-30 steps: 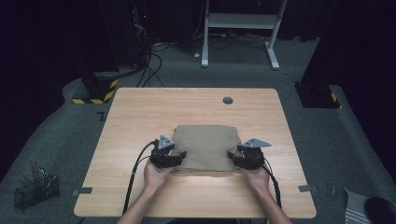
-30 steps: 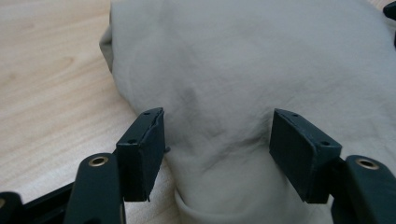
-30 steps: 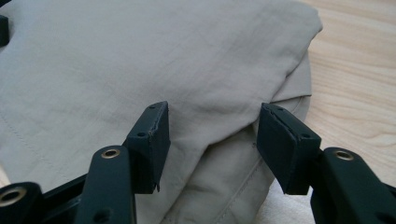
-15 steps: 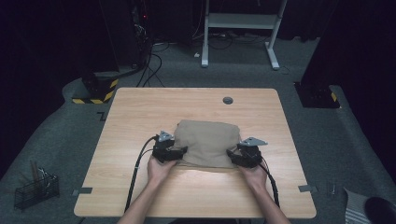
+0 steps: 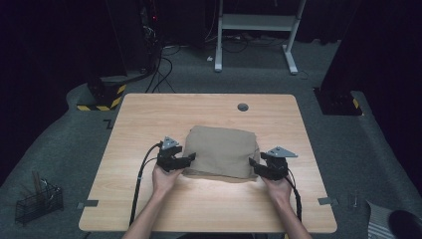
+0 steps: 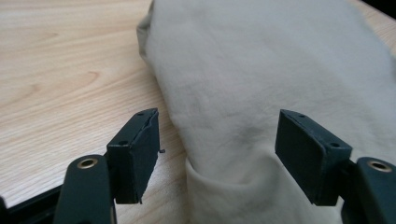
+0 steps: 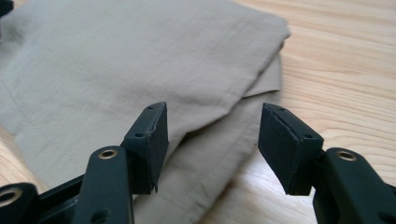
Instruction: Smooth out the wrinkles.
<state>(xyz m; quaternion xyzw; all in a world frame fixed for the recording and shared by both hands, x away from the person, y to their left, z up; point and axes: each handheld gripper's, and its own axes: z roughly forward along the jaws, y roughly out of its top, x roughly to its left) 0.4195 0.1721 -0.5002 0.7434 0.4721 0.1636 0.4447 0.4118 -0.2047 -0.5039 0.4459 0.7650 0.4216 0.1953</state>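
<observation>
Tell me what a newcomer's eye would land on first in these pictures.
First, the folded tan cloth lying near the middle of the pale wooden table, bright against the dark room. Next, the two black claws at its near corners: the left claw and the right claw, each open, its jaws apart over the cloth's edge and not pressing it. A small dark round fitting sits near the table's far edge.

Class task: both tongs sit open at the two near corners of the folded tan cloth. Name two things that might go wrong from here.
1. The left tongs, whose jaws have just been opening, straddle a bulging fold of the cloth; closing might catch only the top layer, so the fold falls apart.
2. The right tongs face offset layered edges; a grab could miss the lower layer.
</observation>
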